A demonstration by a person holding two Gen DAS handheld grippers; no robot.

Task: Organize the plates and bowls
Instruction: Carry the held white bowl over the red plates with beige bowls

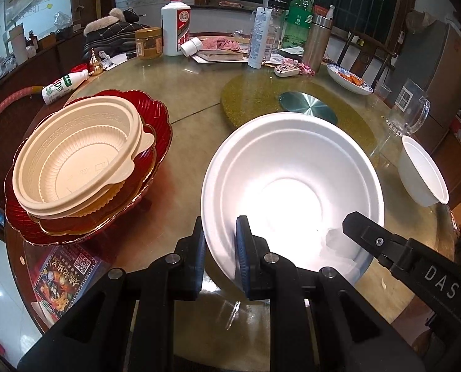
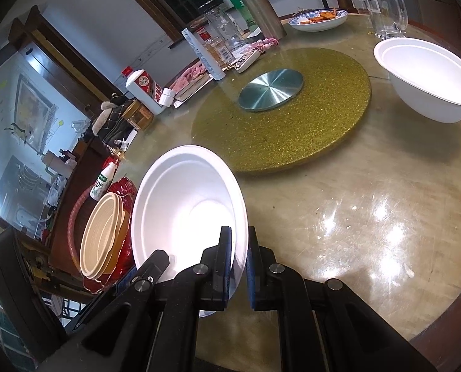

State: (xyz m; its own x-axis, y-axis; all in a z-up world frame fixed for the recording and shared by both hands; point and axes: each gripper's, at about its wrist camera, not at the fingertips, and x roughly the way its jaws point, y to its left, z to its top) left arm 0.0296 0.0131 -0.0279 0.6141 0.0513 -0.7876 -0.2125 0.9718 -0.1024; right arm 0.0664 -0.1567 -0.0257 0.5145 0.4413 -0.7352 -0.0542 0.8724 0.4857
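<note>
A large white foam bowl [image 1: 292,186] is held at two sides of its rim above the round table. My left gripper [image 1: 220,241] is shut on its near-left rim. My right gripper [image 2: 239,257] is shut on its rim too, and one of its fingers shows in the left wrist view [image 1: 364,232]. The bowl also shows in the right wrist view [image 2: 187,214]. To the left, a cream plastic bowl [image 1: 78,158] sits on an amber plate [image 1: 112,197] stacked in a red scalloped plate [image 1: 156,124]. A second white bowl [image 1: 422,173] stands at the right [image 2: 429,77].
A gold glitter turntable [image 2: 280,117] with a metal disc [image 2: 270,90] lies mid-table. Bottles, jars, a steel flask [image 1: 317,40] and a blue-rimmed food dish [image 1: 348,79] crowd the far side. A clear glass mug [image 1: 410,111] stands at right. A printed packet [image 1: 63,276] lies near the left edge.
</note>
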